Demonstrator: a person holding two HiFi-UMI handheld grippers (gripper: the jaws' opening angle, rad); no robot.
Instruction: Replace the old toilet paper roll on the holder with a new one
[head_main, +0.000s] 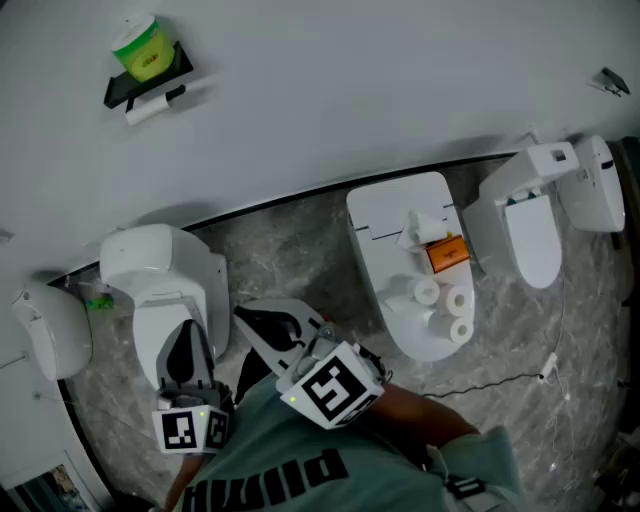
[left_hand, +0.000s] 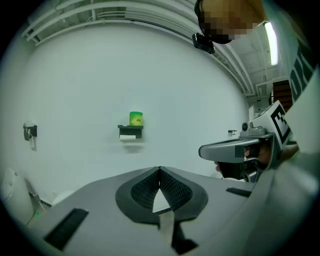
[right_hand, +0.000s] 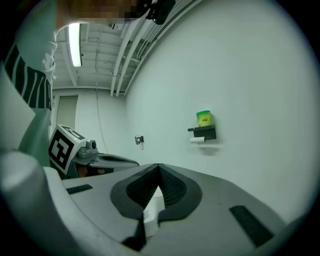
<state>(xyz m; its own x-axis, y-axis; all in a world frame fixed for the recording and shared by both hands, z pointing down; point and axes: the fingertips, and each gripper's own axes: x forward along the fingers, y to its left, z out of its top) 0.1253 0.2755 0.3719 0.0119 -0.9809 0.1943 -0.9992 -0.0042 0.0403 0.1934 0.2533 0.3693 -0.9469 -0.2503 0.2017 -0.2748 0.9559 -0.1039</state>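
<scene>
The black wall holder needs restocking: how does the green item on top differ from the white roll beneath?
The green cylinder with yellow label stands upright on the black wall holder; the slim white roll lies level under it. The green cylinder is stout and coloured; the white roll is thin and plain. Both are on that holder.

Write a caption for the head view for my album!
Shut left tongs and shut right tongs held low over the floor, with the paper holder up on the wall.
</scene>
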